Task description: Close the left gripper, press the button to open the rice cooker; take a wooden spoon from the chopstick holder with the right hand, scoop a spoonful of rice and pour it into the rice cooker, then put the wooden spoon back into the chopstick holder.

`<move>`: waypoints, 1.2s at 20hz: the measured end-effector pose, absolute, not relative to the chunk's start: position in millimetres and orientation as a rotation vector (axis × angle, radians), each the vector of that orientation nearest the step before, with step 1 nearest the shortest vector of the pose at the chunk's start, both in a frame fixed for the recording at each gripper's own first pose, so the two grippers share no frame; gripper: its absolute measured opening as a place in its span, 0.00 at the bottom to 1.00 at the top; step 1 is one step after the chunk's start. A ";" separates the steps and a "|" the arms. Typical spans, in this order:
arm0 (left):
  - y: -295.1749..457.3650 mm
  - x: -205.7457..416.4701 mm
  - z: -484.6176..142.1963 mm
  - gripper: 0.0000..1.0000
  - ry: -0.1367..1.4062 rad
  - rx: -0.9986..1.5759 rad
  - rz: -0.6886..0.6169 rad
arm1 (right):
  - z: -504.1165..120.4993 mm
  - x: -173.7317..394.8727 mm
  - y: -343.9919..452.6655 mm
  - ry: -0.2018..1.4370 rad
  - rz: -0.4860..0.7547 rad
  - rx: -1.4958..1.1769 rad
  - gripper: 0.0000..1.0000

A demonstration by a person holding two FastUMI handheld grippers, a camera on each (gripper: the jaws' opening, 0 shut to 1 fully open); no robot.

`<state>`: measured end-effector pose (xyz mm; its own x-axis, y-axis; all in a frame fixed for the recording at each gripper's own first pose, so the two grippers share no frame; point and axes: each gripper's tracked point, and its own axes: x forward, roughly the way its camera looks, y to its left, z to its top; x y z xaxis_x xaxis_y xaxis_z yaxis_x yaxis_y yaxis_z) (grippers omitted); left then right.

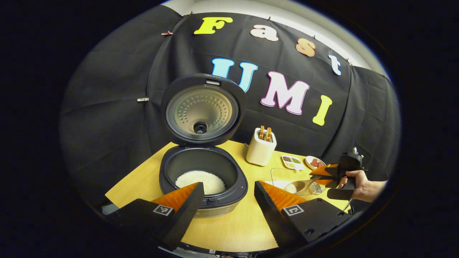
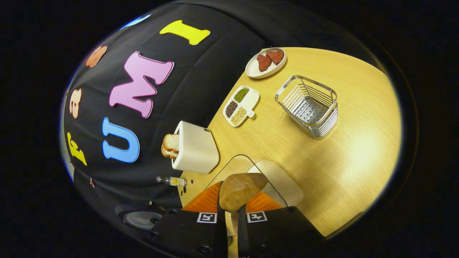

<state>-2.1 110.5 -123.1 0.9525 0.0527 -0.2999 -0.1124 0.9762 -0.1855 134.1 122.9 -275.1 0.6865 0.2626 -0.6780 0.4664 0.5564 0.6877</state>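
**Right gripper view: spoon clamped, cooker lid up**

Right gripper view shows my right gripper point(image 2: 232, 211) clenched on the wooden spoon point(image 2: 241, 190), both fingers pressing its handle, the bowl sticking out over a clear glass container point(image 2: 229, 166) with white rice point(image 2: 283, 184) inside. Beyond stand a white toaster point(image 2: 195, 148) with bread, a divided dish of beans point(image 2: 241, 105), a plate point(image 2: 266, 63) with two red pieces and a wire chopstick holder point(image 2: 309, 106), all on the wooden table point(image 2: 358, 143).

From the left gripper view, my left gripper point(image 1: 229, 195) is released, fingers wide apart, hovering just in front of the rice cooker point(image 1: 202, 172). Its lid point(image 1: 202, 109) stands upright and rice point(image 1: 200, 181) lies in the pot. There is faint lettering on the lid's rim, too small for me to read. Off to the right, a hand point(image 1: 362, 184) holds the other gripper with the spoon over the container.
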 end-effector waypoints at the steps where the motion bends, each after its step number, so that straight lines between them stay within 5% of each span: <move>1: 111.7 -3.2 -124.4 0.95 0.298 -0.205 0.095 | -270.5 134.7 118.0 0.832 -0.143 1.024 0.16; 9: 136.1 -11.4 -121.6 0.95 0.278 -0.216 0.155 | -224.3 151.6 130.6 0.822 -0.089 1.144 0.15; 24: 196.3 -35.0 -133.8 0.95 0.277 -0.280 0.247 | -148.3 152.9 306.3 0.927 0.211 1.229 0.16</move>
<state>-35.0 196.3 -133.8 0.9324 0.2001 -0.3009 -0.2762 0.9316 -0.2364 152.9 306.3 -148.3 0.6318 0.5995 -0.4914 0.3285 0.3671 0.8703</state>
